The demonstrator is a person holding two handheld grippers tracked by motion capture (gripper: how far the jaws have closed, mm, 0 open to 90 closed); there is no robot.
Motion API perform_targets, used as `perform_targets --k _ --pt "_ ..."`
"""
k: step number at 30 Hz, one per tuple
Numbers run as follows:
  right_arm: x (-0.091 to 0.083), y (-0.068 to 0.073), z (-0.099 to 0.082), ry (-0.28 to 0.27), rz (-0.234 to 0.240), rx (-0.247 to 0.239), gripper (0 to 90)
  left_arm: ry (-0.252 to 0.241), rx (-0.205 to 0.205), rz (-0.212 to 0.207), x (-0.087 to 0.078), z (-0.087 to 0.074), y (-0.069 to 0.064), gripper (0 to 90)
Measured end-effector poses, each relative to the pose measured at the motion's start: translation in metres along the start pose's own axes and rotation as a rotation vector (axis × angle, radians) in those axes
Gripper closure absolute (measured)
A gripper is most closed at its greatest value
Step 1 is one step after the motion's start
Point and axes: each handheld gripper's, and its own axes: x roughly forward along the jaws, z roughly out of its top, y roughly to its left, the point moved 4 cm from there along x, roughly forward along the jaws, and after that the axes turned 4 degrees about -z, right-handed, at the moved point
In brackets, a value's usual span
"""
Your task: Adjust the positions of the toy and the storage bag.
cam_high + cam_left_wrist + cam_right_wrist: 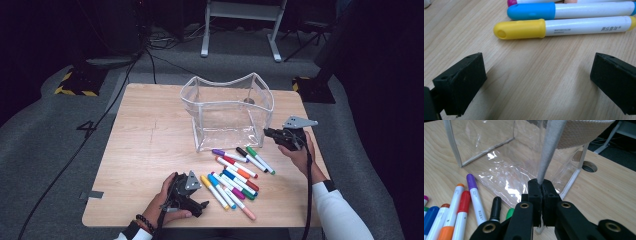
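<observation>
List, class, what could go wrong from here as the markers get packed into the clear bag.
1. The right tool pinches only the clear bag's thin trim; a tug could tip or drag the bag.
2. The left tool stands open short of the yellow marker; closing could knock it into the blue marker and scatter the tightly packed row.

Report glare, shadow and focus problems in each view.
High view: table lit, surroundings nearly black, picture soft. Left gripper view: yellow marker sharp, near fingers slightly soft, faint shadows under them. Right gripper view: white glare patches on the clear pouch, its fabric edge blurred up close.
</observation>
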Motion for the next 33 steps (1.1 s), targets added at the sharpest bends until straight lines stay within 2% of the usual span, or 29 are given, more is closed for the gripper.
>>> perform_targets --k 3,5,11,15,16,17,18,19,21,23,24,25,27,28,31,33 --pt "-0.006 0.001 -0.006 -0.016 0.021 0.02 87.4 -0.001 0.005 -0.004 0.003 0.003 -0.004 0.4" --pt "-0.009 0.002 -0.01 -0.028 0.043 0.014 84.9 0.001 0.005 -0.004 0.005 0.005 -0.005 0.4" --pt "-0.017 0.001 -0.017 -0.028 0.074 -0.016 90.0 -0.002 -0.004 0.007 0.009 0.01 -0.008 0.4" --pt "-0.017 0.001 -0.016 -0.028 0.064 -0.032 90.0 0.001 0.003 0.001 0.011 0.011 -0.009 0.3" --pt "-0.016 0.0 -0.017 -0.03 0.062 -0.023 82.3 0.0 0.002 0.0 0.011 0.011 -0.009 0.3" --pt "-0.015 -0.001 -0.017 -0.029 0.058 -0.006 69.0 0.0 0.003 0.0 0.011 0.012 -0.008 0.3" --pt "-0.013 -0.003 -0.019 -0.02 0.053 0.01 60.3 0.0 0.003 -0.001 0.011 0.012 -0.008 0.3" --pt "-0.011 -0.003 -0.019 -0.005 0.053 0.021 54.4 0.0 0.004 -0.002 0.011 0.012 -0.008 0.3" --pt "-0.007 -0.001 -0.019 0.009 0.058 0.014 52.7 0.001 0.008 -0.003 0.011 0.012 -0.008 0.3" --pt "0.0 0.002 -0.018 0.016 0.047 -0.004 53.8 0.001 0.009 -0.004 0.011 0.012 -0.008 0.3" --pt "0.004 0.003 -0.018 0.024 0.026 -0.009 57.5 0.001 0.008 -0.005 0.011 0.012 -0.008 0.3" --pt "0.008 0.003 -0.018 0.029 0.014 -0.01 65.0 0.001 0.009 -0.005 0.011 0.012 -0.008 0.3" --pt "0.015 0.005 -0.018 0.031 0.009 -0.008 74.9 0.001 0.009 -0.006 0.011 0.012 -0.008 0.3" --pt "0.017 0.005 -0.018 0.028 0.011 -0.013 77.0 0.001 0.009 -0.008 0.011 0.012 -0.008 0.3" --pt "0.016 0.008 -0.018 0.037 -0.004 -0.056 85.5 0.001 0.006 -0.005 0.011 0.012 -0.007 0.3" --pt "0.013 0.006 -0.019 0.038 -0.002 -0.056 87.1 0.0 0.003 -0.001 0.012 0.013 -0.007 0.3"
